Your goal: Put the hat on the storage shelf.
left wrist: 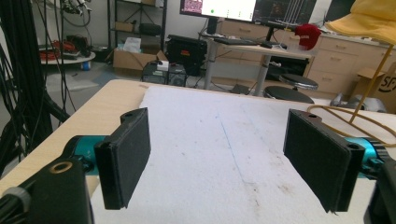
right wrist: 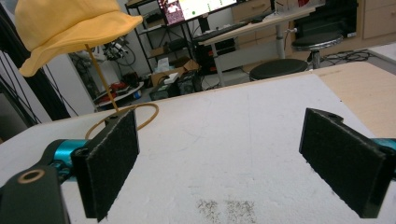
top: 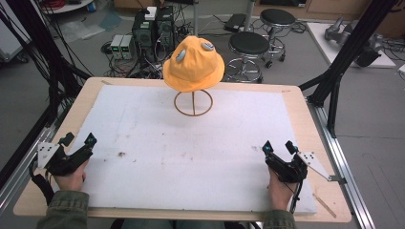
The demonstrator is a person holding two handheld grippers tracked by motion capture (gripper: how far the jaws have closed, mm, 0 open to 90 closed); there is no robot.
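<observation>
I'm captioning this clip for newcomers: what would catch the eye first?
The yellow bucket hat perched on a thin ring-based stand at the far middle of the white mat. Next, the left hand-held gripper and right hand-held gripper, both open and empty at the near corners.

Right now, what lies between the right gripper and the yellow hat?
In the high view, only bare white mat separates the open right gripper from the yellow hat on its wire stand.

Pretty even indoor light, soft shadows; my high view's a bit soft, screens (left wrist: 219, 8) probably blown out.
</observation>
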